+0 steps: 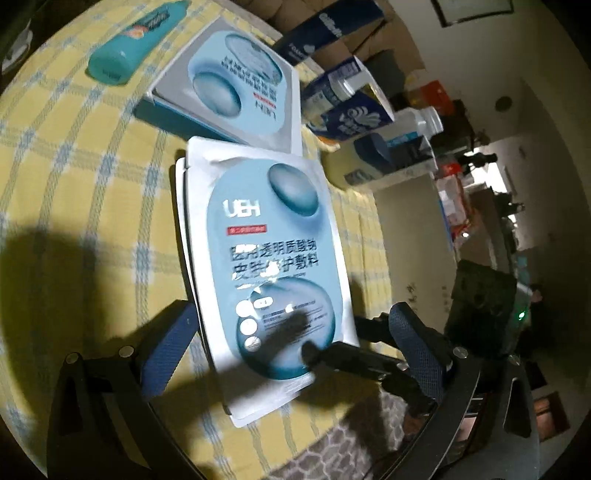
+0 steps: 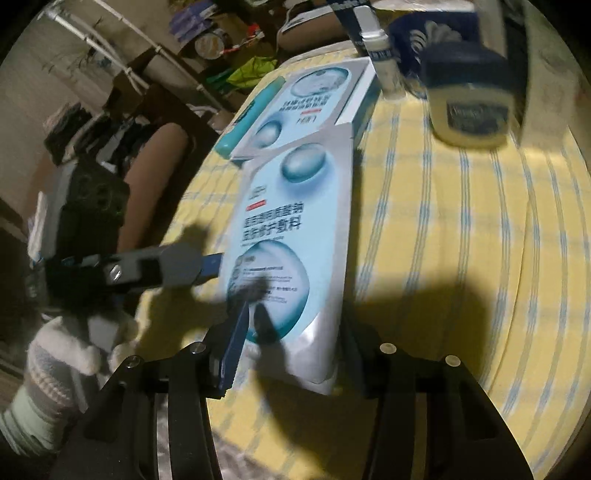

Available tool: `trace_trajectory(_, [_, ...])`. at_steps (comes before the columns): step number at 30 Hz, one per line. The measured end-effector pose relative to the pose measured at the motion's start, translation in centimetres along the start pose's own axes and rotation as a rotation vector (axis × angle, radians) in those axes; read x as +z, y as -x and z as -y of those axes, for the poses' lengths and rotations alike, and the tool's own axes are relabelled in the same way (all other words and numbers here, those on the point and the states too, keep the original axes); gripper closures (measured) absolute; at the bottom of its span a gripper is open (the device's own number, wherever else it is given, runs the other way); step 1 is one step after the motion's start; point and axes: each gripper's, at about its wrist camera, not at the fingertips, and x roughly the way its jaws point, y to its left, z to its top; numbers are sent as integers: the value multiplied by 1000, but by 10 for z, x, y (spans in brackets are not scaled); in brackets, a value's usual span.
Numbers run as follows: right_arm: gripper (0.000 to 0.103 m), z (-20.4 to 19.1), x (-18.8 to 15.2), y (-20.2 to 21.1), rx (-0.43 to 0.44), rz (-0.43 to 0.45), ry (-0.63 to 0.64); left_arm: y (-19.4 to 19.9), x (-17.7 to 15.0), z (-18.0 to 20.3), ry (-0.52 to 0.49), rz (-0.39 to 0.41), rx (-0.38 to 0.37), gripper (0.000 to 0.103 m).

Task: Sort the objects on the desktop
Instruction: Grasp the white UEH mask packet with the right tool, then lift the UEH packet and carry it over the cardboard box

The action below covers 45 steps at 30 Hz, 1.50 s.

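Observation:
A stack of silver-and-blue face mask sachets (image 1: 273, 258) lies on the yellow checked tablecloth (image 1: 74, 184). My left gripper (image 1: 291, 314) stands open astride the stack's near end, with a blue pad on each side. My right gripper (image 1: 332, 338) reaches in from the right. One of its fingers lies over the top sachet's near corner and the other is at its right edge. In the right wrist view the top sachet (image 2: 295, 206) runs between the right gripper's (image 2: 295, 321) fingers, which are shut on its near end. The left gripper's fingertip (image 2: 212, 264) meets its left edge.
Behind the stack sits a mask box (image 1: 236, 85) with a teal tube (image 1: 125, 48) to its left. A yellowish jar (image 2: 469, 107), a blue tissue pack (image 1: 354, 118), bottles and a dark blue carton (image 1: 325, 29) crowd the far right. The table edge (image 1: 332, 417) is close below. A gloved hand (image 2: 74, 354) holds the left gripper.

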Motion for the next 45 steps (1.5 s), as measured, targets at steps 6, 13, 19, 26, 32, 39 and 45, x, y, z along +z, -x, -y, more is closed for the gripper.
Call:
trace_trajectory(6, [50, -4, 2, -3, -84, -22, 26, 0, -7, 8, -63, -15, 71, 0])
trace_trajectory(13, [45, 11, 18, -11, -46, 26, 9, 1, -1, -1, -45, 1, 52, 0])
trace_trajectory(19, [42, 9, 19, -10, -11, 15, 13, 3, 0, -9, 20, 25, -17, 0])
trace_trajectory(26, [46, 3, 18, -1, 24, 21, 12, 11, 1, -15, 81, 51, -87, 0])
trace_trajectory(32, [46, -2, 22, 10, 91, 58, -16, 18, 2, -5, 77, 66, -135, 0])
trace_trajectory(39, [46, 4, 26, 23, 161, 100, -79, 33, 9, 12, 53, 116, -188, 0])
trace_trajectory(45, [46, 0, 32, 38, 160, 125, -91, 36, 11, 26, 53, 121, -203, 0])
